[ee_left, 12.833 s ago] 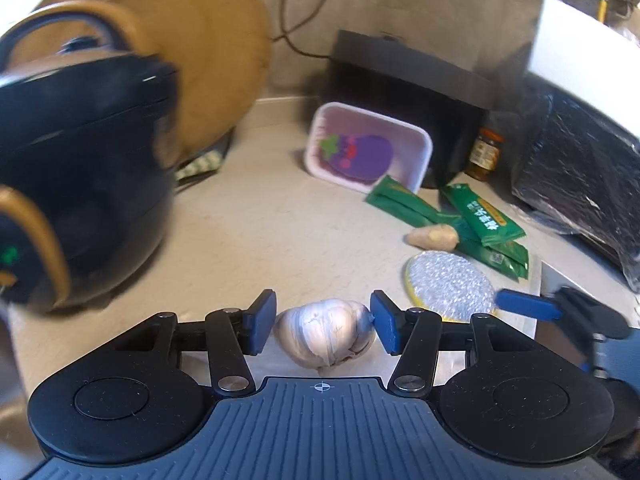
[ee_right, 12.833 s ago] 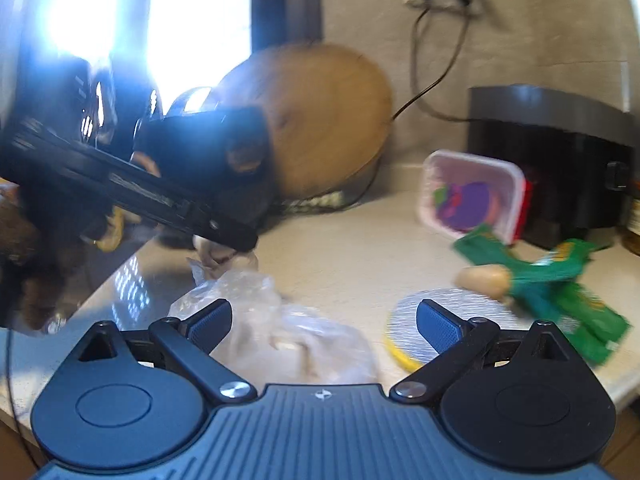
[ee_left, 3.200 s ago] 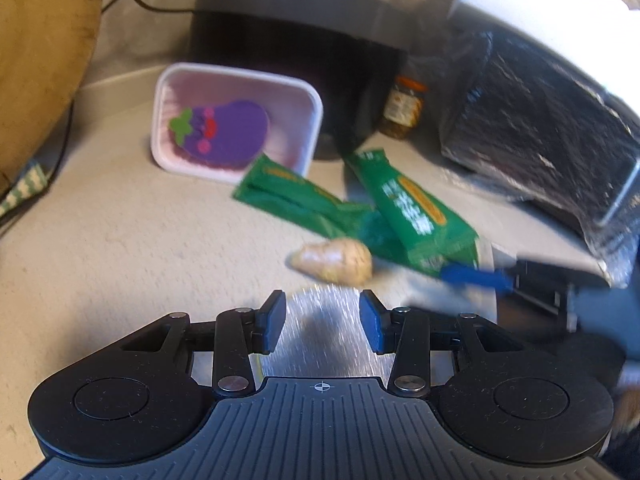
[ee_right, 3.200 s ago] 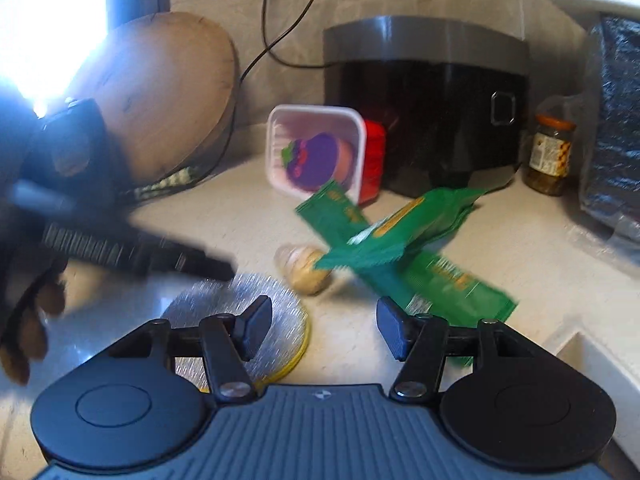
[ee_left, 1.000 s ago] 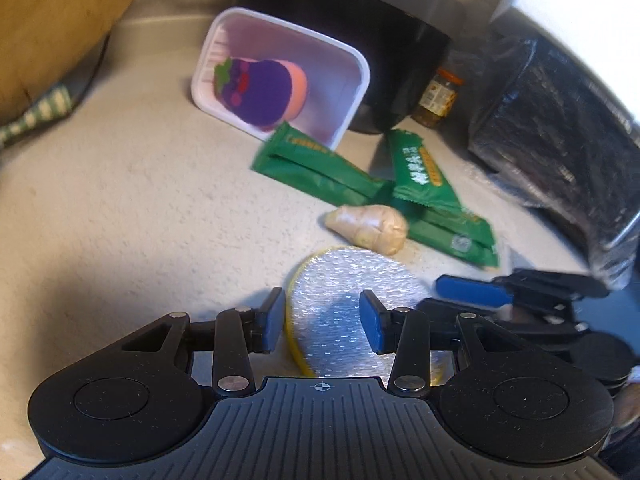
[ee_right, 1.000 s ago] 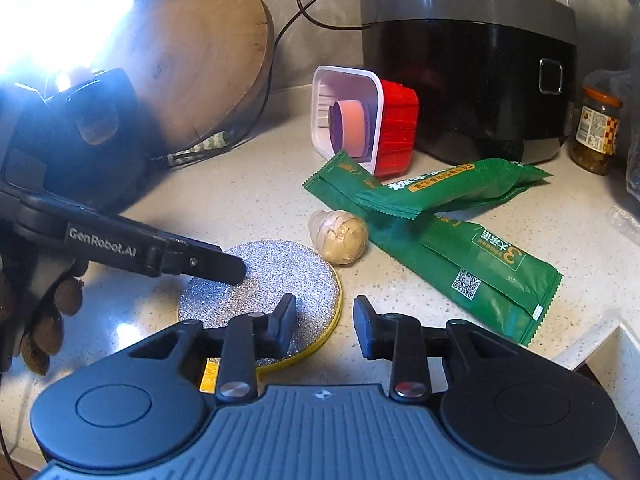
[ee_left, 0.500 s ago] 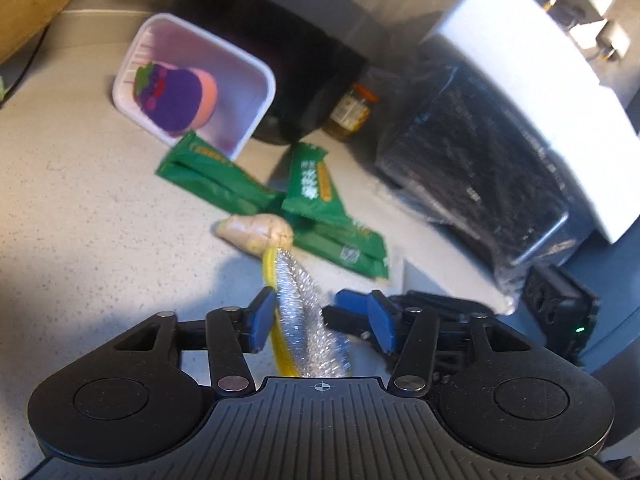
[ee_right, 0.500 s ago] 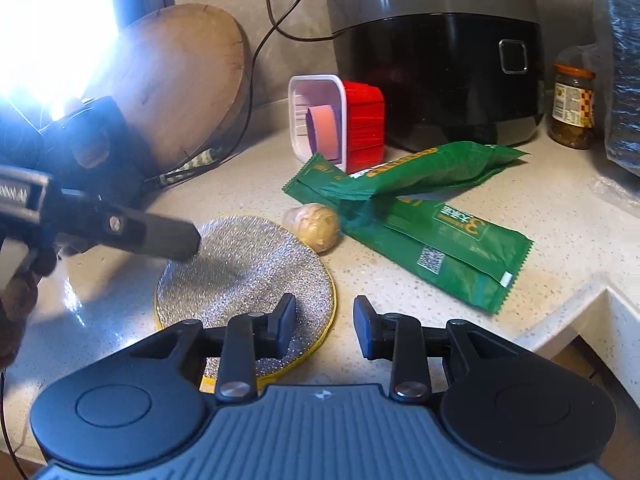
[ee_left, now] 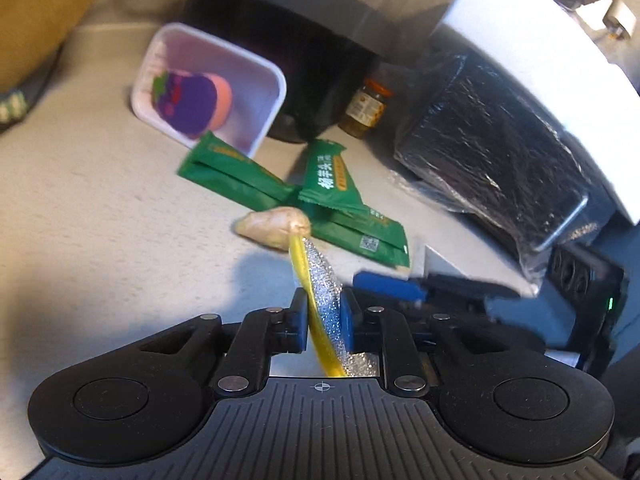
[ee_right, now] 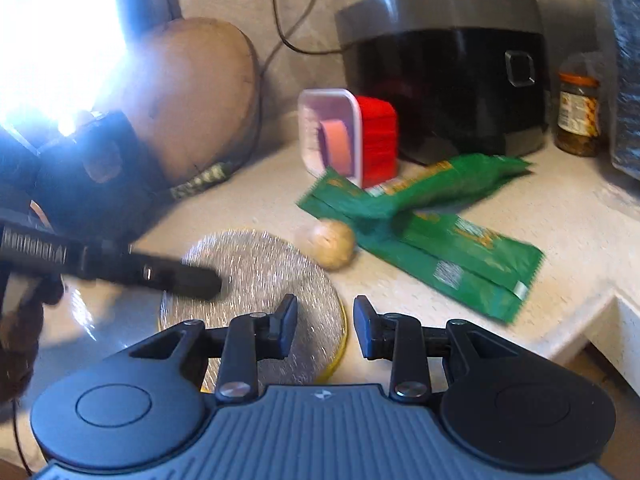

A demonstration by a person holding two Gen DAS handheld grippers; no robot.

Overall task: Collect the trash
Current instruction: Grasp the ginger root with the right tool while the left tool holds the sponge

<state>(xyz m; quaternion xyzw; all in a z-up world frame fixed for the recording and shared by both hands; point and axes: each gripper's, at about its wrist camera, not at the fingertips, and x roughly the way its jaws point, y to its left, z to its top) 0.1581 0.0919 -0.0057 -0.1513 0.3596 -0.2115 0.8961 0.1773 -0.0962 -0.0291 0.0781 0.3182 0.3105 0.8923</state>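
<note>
A pale speckled kitchen countertop [ee_left: 100, 216] runs to a tiled wall, with strong window glare at the left of the right wrist view. The round scouring pad [ee_left: 320, 280], silver mesh on a yellow backing, stands on edge between the fingers of the left gripper [ee_left: 324, 316], whose jaws are clamped on it; in the right wrist view the same pad [ee_right: 272, 276] shows its silver face, with a dark finger [ee_right: 180, 276] of the left gripper across it. The right gripper [ee_right: 325, 330] sits just in front of the pad with its jaws apart and nothing between them. Just beyond the pad lies a piece of ginger [ee_left: 272, 226], touching the green snack packets [ee_left: 340, 204], which overlap one another. Behind these, a white tray [ee_left: 256, 80] holding a purple eggplant toy [ee_left: 188, 102] leans against a black rice cooker [ee_right: 448, 76]. A glass jar [ee_right: 578, 120] stands right of the cooker. A round wooden board [ee_right: 192, 92] leans on the wall at left.
</note>
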